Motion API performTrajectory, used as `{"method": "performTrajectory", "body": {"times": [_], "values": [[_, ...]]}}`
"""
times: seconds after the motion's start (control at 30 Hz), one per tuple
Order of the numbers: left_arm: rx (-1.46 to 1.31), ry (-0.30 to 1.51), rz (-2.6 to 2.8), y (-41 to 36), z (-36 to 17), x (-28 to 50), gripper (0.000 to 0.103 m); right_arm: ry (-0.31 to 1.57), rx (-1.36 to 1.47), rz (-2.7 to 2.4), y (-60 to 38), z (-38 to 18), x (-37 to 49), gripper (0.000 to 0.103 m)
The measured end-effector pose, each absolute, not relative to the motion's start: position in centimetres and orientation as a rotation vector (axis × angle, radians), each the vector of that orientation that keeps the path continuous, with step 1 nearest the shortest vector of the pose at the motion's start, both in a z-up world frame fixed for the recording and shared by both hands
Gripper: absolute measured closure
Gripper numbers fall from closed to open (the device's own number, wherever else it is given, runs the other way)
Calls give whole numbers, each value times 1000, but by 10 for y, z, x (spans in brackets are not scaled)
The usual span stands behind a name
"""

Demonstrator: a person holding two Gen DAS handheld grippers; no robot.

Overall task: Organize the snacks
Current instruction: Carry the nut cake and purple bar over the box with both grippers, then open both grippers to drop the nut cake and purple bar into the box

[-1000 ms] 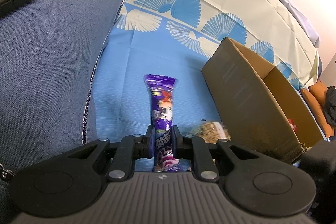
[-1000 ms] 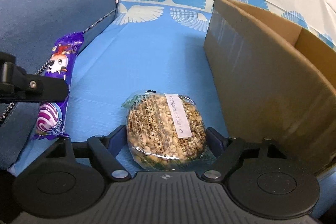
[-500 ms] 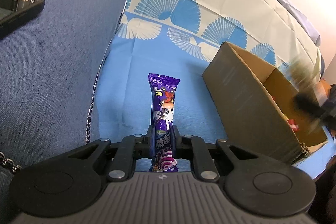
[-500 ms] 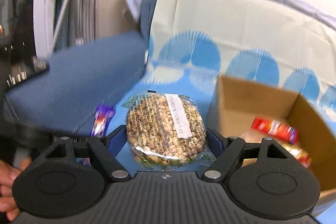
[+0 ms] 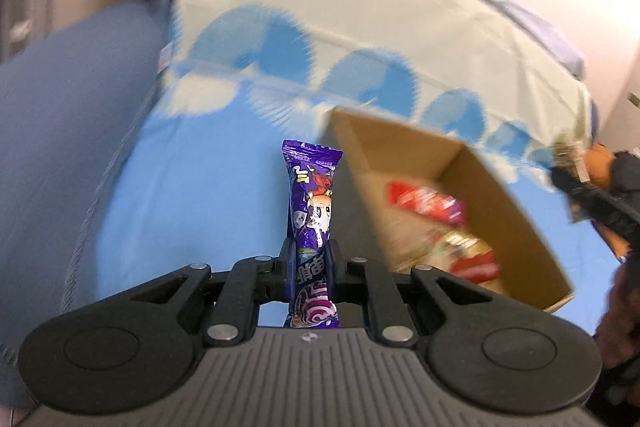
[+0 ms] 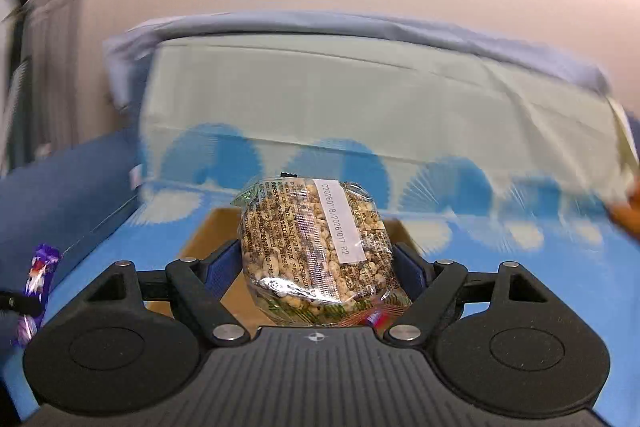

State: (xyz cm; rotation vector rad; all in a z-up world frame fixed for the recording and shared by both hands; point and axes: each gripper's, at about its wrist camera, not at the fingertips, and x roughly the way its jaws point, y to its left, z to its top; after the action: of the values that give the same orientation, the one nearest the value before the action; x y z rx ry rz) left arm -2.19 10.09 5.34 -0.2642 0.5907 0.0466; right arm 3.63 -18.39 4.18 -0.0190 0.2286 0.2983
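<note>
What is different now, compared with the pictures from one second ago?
Both snacks have been lifted off the blue cloth. The right gripper raised the cereal cake over the box. The left gripper carried the purple bar up toward the box, whose inside now shows. Unchanged: each gripper grips the same snack, and the box has not moved.

box contents [image 5: 448, 227]: blurred, wrappers unreadable
cardboard box [image 6: 212, 231]: mostly hidden behind puffed-grain cake pack [image 6: 316, 247]
right gripper [image 5: 592, 195]: at 3 o'clock, smeared by blur
</note>
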Motion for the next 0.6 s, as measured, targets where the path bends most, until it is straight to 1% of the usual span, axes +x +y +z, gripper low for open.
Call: {"method": "performTrajectory", "body": {"times": [0.1,0.23,0.33,0.37,0.4,0.43,0.47,0.57,0.6], "values": [[-230,550,-6,65,80,4,88,182,6,282,-191,43,40,21],[-205,501,-59,18,110,38,88,186,45,285,-200,41,48,21],[-187,475,-83,-11,126,62,86,172,47,269,-200,41,47,21],[-178,474,-86,-19,130,67,74,175,49,269,-202,40,49,18],[-171,469,-85,-25,133,69,54,180,52,270,-206,39,48,7],[-167,457,-79,-28,135,69,47,180,54,264,-209,37,45,0],[-167,443,-74,-30,136,67,39,176,55,254,-210,37,43,1],[-168,437,-58,-28,135,56,36,194,55,249,-217,34,43,1],[-171,444,-49,-27,131,51,33,202,58,248,-219,33,44,1]]}}
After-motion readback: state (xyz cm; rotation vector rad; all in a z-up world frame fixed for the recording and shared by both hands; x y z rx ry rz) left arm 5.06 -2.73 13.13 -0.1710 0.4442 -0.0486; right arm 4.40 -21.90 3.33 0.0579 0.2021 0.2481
